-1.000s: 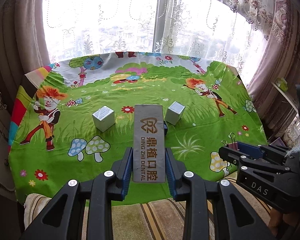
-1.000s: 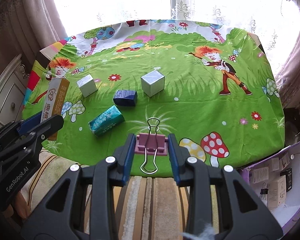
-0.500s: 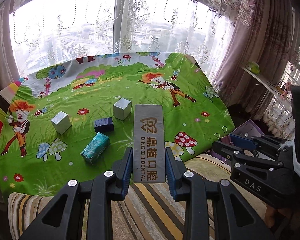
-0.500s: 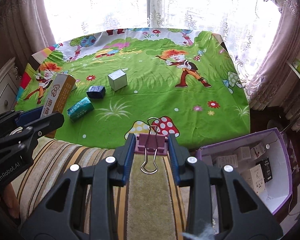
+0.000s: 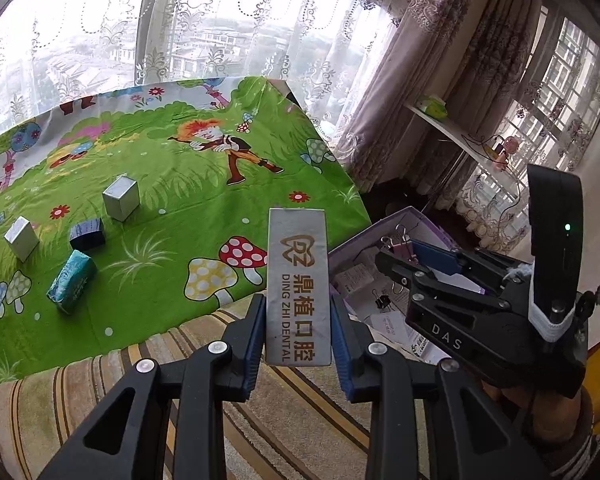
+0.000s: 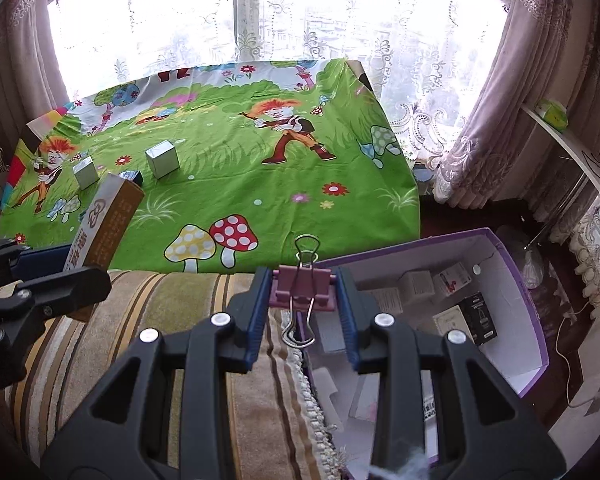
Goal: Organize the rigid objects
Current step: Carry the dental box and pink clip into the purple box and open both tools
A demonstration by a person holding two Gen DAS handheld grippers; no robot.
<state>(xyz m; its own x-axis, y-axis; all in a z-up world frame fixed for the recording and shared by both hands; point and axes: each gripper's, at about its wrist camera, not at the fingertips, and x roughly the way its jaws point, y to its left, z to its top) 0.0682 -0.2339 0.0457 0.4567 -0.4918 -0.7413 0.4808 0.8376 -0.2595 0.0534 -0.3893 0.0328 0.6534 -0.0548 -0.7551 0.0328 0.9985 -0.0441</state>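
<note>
I am carrying both things toward the purple box [image 6: 536,312]; my left gripper [image 5: 298,344] is pinching the dental box [image 5: 298,280], my right gripper [image 6: 304,312] the pink binder clip [image 6: 303,290]; next I am needing to hold each above the opening before releasing.

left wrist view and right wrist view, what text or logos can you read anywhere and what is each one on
"DING ZHI DENTAL", beside Chinese characters and a tooth logo: on the long box in the left gripper.
"DAS": on the side of the right gripper, seen in the left wrist view.
Print on the long box's side in the right wrist view: too blurred to read.
Labels on the small boxes in the purple box: too small to read.
Pink binder clip: no text.
</note>
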